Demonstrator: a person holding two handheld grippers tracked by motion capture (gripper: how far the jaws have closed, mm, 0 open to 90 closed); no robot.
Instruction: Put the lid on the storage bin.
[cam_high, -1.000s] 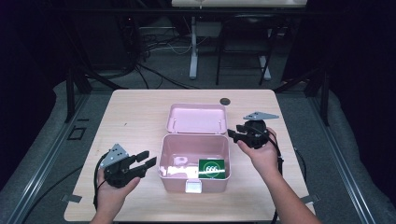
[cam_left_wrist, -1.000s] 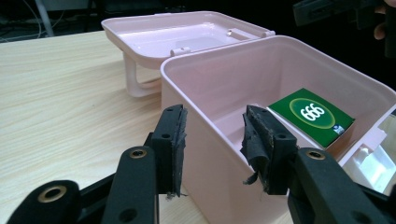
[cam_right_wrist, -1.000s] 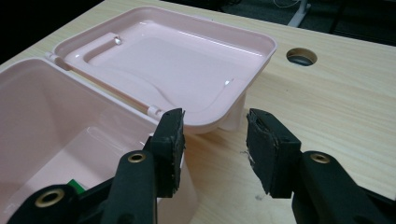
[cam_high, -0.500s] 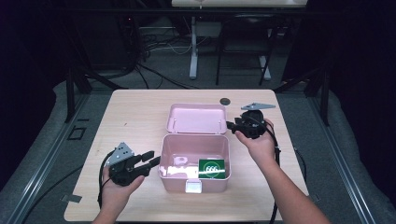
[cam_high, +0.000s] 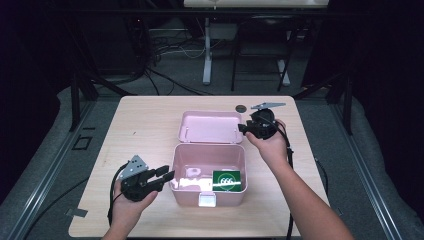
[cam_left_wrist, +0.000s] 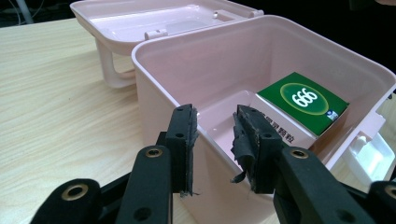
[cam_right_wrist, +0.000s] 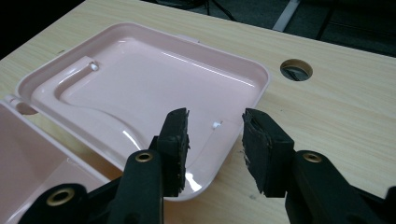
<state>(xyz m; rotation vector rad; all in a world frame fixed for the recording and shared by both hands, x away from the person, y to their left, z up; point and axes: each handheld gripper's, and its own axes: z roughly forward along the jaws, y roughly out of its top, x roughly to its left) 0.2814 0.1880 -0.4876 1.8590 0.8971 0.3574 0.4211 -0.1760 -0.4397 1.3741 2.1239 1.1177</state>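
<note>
Pink plastic everywhere: the box (cam_high: 209, 172) sits near the table's (cam_high: 150, 125) front edge, its lid (cam_high: 210, 127) thrown flat back behind it on the hinge, so the inside is laid bare. A green carton (cam_high: 227, 180) is seen lying in the box's front right corner. The left gripper (cam_high: 161, 175) is brought up just beside the box's left wall, its jaws parted a little and straddling the rim, one pad (cam_left_wrist: 184, 135) outside, one inside; nothing is clamped yet, seemingly to steady the box. The right gripper (cam_high: 246, 128) is held at the lid's right edge, jaws moderately apart and empty, the lid's corner lying between them, apparently ready for closing.
</note>
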